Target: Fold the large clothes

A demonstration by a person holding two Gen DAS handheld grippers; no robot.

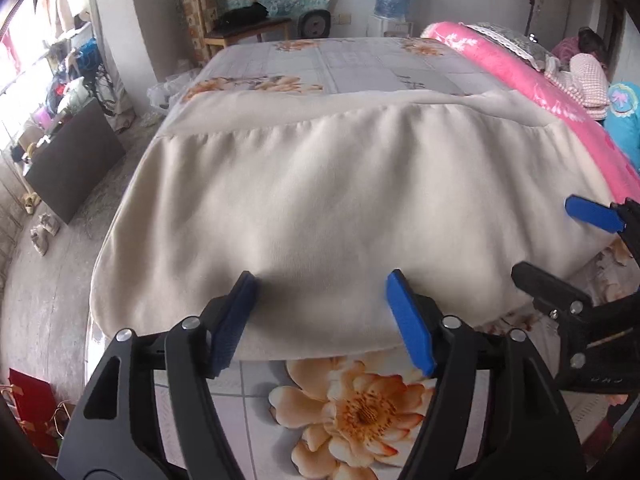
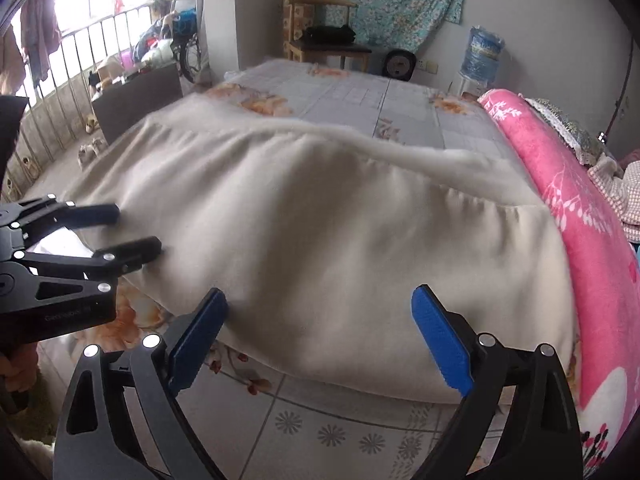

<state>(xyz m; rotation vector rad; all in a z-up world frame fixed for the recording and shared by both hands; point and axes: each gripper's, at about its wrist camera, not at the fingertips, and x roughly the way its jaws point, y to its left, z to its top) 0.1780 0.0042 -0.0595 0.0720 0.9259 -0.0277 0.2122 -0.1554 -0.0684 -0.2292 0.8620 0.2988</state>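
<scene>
Both grippers hang over the near edge of the bed, pointing down at a big cream garment spread across the flowered sheet. The garment lies in a broad, roughly rectangular fold, its near hem close to the bed's near edge, its far side showing a gathered seam and a raised ridge of cloth.

Left gripper: jaws released, standing apart with nothing pressed between the blue pads, tips just above the garment's near hem. From the right wrist view it shows at the left edge, tips right at the cloth's left corner; contact cannot be told.

Right gripper: jaws wide apart, empty, poised over the hem on the garment's right half. In the left wrist view it comes in from the right, one blue pad over the cloth's right side.

A pink blanket runs along the bed's right side, touching the garment's right edge. Beyond the bed stand a wooden chair, a small fan and a water jug against the far wall. Shoes sit on the floor at left.
</scene>
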